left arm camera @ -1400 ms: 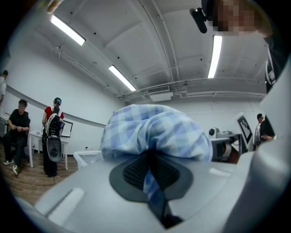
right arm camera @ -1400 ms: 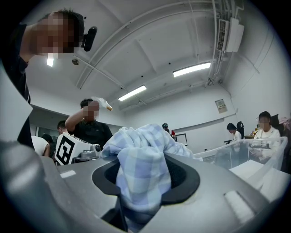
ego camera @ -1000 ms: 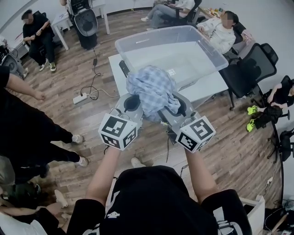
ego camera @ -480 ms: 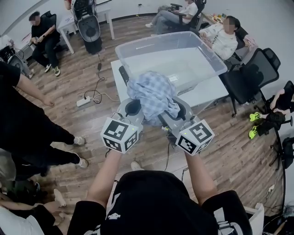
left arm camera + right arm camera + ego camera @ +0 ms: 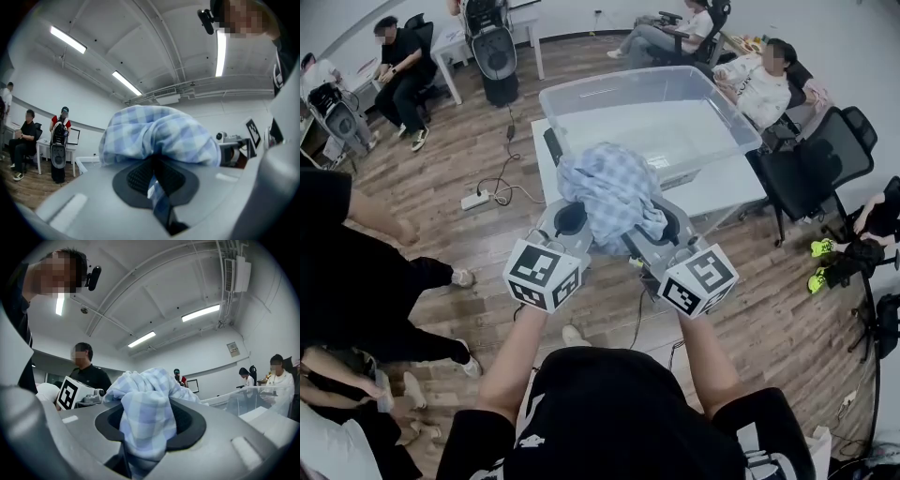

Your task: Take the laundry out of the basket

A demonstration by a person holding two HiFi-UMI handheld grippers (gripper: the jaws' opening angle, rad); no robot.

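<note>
Change: over the preceding second the checked cloth (image 5: 614, 187) stayed clamped between the left gripper (image 5: 153, 174) and the right gripper (image 5: 150, 425); its place before the bin (image 5: 619, 80) barely altered
Meaning for the task: the cloth was already clear of the bin, so removal seemed nearly complete, with setting it down judged the remaining step
Left gripper: jaws almost together, pinching a thin fold of the cloth
Right gripper: jaws partly closed round a thicker bunch of the same cloth
Cloth: bunched atop both grippers, on the person's side of the bin
Bin: clear plastic, on a white table (image 5: 717, 192); it looked empty but for a small label
</note>
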